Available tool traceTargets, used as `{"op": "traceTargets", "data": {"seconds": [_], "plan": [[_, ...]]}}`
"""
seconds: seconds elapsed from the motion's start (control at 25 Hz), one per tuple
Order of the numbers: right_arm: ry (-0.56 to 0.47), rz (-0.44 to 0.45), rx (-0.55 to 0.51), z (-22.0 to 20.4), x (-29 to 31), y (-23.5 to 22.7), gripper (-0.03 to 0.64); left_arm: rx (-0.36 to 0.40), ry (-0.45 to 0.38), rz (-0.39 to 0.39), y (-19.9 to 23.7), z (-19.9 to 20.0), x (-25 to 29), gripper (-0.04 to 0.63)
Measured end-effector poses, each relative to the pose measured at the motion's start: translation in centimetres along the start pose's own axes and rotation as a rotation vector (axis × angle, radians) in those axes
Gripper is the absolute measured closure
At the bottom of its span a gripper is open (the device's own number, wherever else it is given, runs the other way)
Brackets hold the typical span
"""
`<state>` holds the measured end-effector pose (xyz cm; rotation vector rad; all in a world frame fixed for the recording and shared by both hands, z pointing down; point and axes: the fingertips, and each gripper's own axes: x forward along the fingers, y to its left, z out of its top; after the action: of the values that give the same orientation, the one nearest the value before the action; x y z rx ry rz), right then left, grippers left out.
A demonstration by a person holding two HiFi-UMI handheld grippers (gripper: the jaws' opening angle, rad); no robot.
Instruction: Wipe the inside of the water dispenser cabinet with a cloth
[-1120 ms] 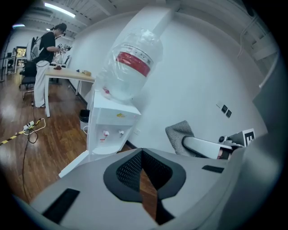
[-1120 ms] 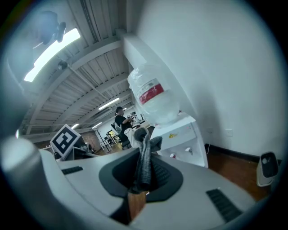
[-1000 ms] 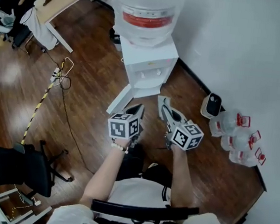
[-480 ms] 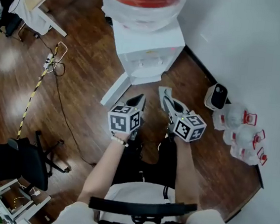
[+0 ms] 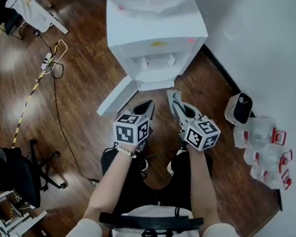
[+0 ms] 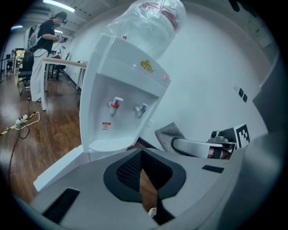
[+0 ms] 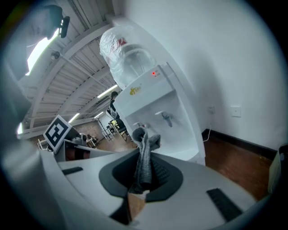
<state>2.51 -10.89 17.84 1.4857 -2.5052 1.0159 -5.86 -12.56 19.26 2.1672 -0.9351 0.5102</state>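
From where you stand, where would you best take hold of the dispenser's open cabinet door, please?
Probably its free outer edge, away from the hinge, with the left claw coming from the person's left. The cabinet door is a thin panel swung out from the water dispenser, so that edge stands exposed. The right claw holds the cloth.

The left gripper (image 6: 141,155) had its jaws closed together with nothing between them, the white water dispenser (image 6: 121,94) stood just beyond with its cabinet door (image 6: 58,168) open to the left, and on the right the right gripper (image 6: 177,144) held a grey cloth (image 6: 168,133).
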Motion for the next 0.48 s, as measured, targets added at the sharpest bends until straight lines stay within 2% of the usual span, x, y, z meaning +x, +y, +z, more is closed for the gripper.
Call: {"op": "traceTargets", "data": {"seconds": [0.32, 0.48], "plan": [[-0.027, 0.025, -0.025, -7.8, 6.5, -6.3, 0.584, 0.004, 0.011, 0.036, 6.7, -6.9, 8.9, 0.598], [-0.043, 0.010, -0.046, -11.9, 9.5, -9.5, 0.584, 0.024, 0.002, 0.044, 9.5, -9.5, 13.0, 0.598]]}}
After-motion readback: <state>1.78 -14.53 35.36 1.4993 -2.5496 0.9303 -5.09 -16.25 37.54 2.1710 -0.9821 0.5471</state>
